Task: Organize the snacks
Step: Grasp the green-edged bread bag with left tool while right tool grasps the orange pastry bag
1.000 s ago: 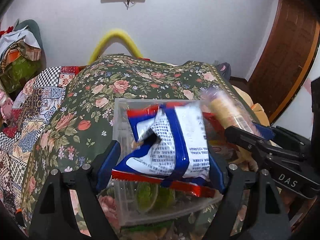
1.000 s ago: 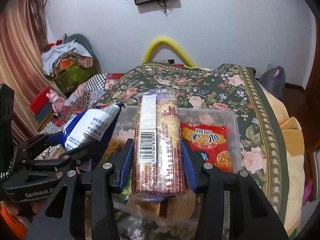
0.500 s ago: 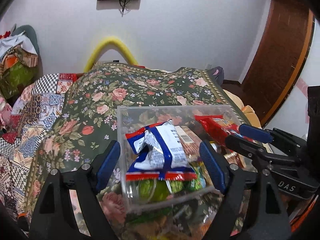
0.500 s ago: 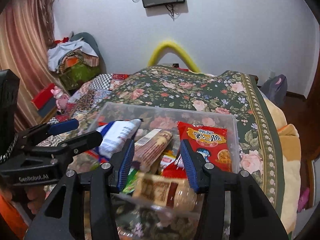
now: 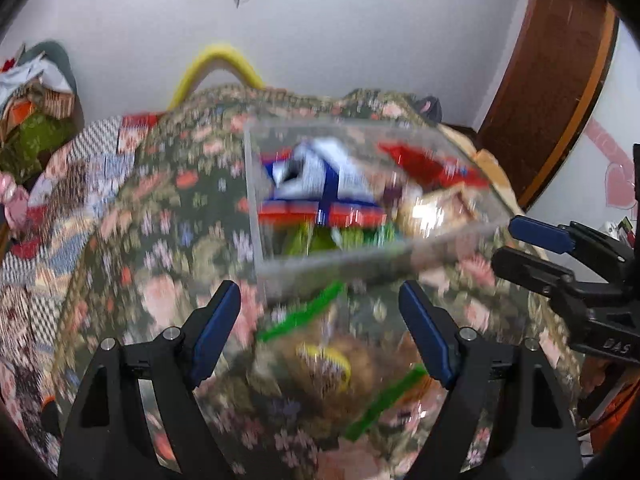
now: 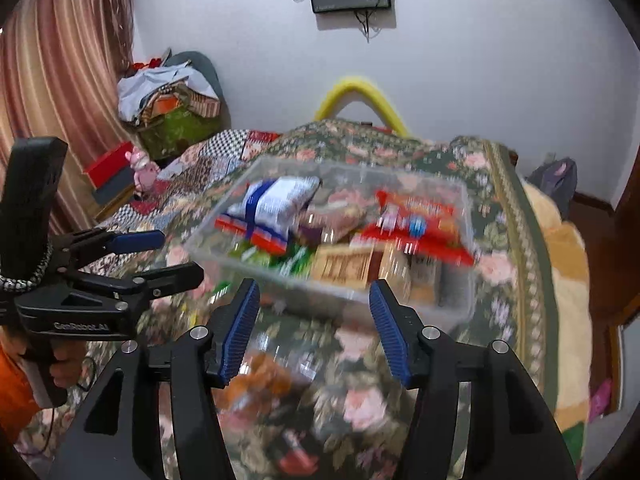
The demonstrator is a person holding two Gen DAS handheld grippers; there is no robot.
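- A floral bedspread [image 6: 504, 208] carried a clear bin [image 6: 460, 304] of snacks.
- Left gripper [image 5: 320, 332] gaped empty.
- Right gripper [image 6: 314, 330], just widening, held nothing.

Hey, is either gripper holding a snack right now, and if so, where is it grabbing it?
Neither: left gripper and right gripper are open, nothing between their fingers.

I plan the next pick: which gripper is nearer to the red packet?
Right. The right gripper, its jaws just opening and empty, is just before the red packet; the left gripper is at the bin side opposite it.
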